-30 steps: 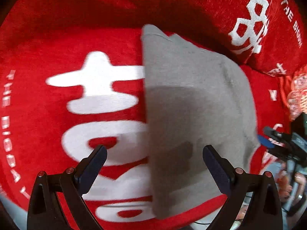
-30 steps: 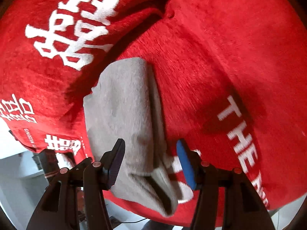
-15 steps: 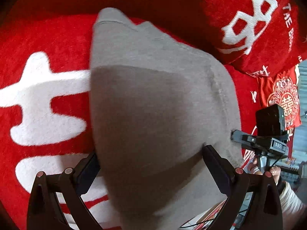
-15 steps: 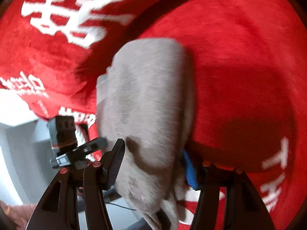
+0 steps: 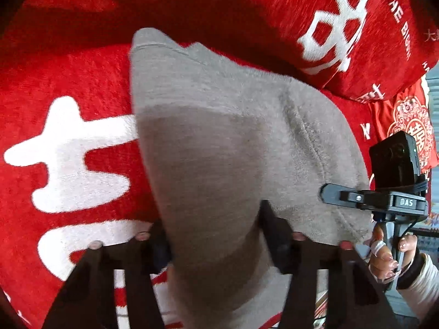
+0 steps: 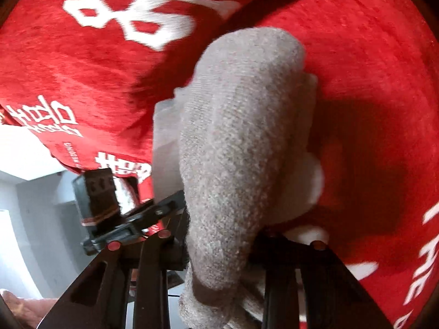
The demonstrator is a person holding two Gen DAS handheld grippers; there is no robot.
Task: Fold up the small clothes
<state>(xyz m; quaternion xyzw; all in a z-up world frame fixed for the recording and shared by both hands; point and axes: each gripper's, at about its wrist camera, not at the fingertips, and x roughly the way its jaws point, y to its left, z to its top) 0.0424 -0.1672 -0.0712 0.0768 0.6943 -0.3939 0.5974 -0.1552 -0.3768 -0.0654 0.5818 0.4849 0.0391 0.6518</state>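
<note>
Left tongs (image 5: 214, 235): jaws have just been closing, now clenched on the near end of the grey garment (image 5: 219, 142), cloth bunched between the pads. Near hem of the garment runs under the jaws and off the bottom edge of the left wrist view, so its end is cut off.

Right tongs (image 6: 222, 249): jaws have just been closing, likewise gripping the grey garment (image 6: 241, 142); a thick roll of knit fills the gap. Right pad is hidden behind cloth.

Garment lies on the red blanket (image 5: 68, 87) with white lettering. In the left view its long axis runs from the tongs away toward upper left, narrowing to a seamed corner at the far end. A ribbed seam curves down its right side.

Right hand (image 5: 384, 257) shows at lower right of the left view, holding the other tool's handle. Motion blur softens the near edges in both views. Beyond, a fold of red blanket rises.
</note>
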